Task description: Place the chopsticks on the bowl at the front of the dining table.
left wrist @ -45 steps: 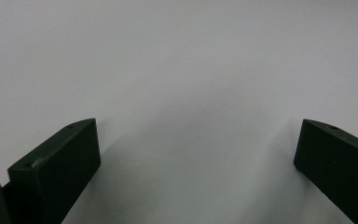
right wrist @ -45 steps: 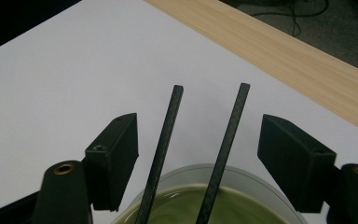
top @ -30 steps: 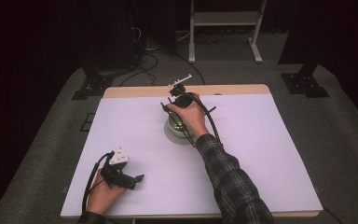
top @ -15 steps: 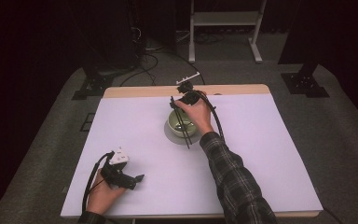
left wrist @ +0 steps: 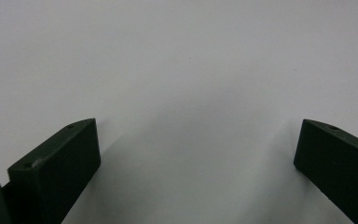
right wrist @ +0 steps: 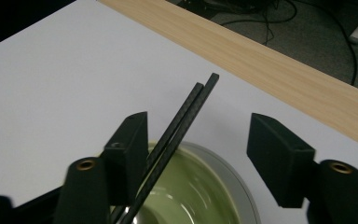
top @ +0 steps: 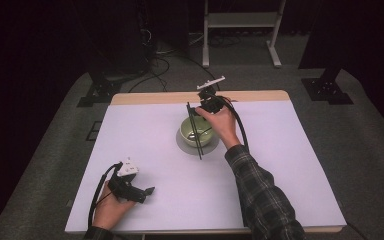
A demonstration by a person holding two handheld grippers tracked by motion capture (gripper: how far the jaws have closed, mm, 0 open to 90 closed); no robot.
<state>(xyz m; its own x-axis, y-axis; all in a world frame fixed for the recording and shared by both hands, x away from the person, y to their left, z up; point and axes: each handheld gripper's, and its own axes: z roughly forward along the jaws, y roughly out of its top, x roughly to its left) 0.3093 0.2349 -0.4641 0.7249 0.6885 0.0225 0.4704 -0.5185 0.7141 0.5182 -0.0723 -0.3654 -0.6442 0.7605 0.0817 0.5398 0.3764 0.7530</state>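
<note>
Resting at the near left of the white table top [top: 145, 150], the left gripper [top: 147, 190] lies low in the person's left hand [top: 111, 210], its jaws spread wide with nothing between them and, in the left gripper view, bare white surface ahead of them; it looks parked there, well apart from the work, so as not to crowd the other hand. To its right and farther out, the right gripper [top: 192, 111] hangs over the pale green glazed bowl [top: 197, 131], which sits on a round grey saucer [top: 184, 144] directly below the jaws. A pair of thin black chopsticks [right wrist: 182, 121] stands between those jaws, leaning against the inner face of the left one while the right jaw stands clear of them, so the sticks are flanked but not clamped; the jaws have just been closing around them. The lower ends of the chopsticks run down past the bowl's near rim in the high view, which suggests they lean in or on the bowl and are about to be gripped for lifting. Beyond the right gripper, a strip of light wood [right wrist: 279, 70] edges the white top. Grey carpet [top: 360, 150] surrounds the table, with black cables [top: 160, 65] and a pale metal stand [top: 240, 30] in the dark room behind.
</note>
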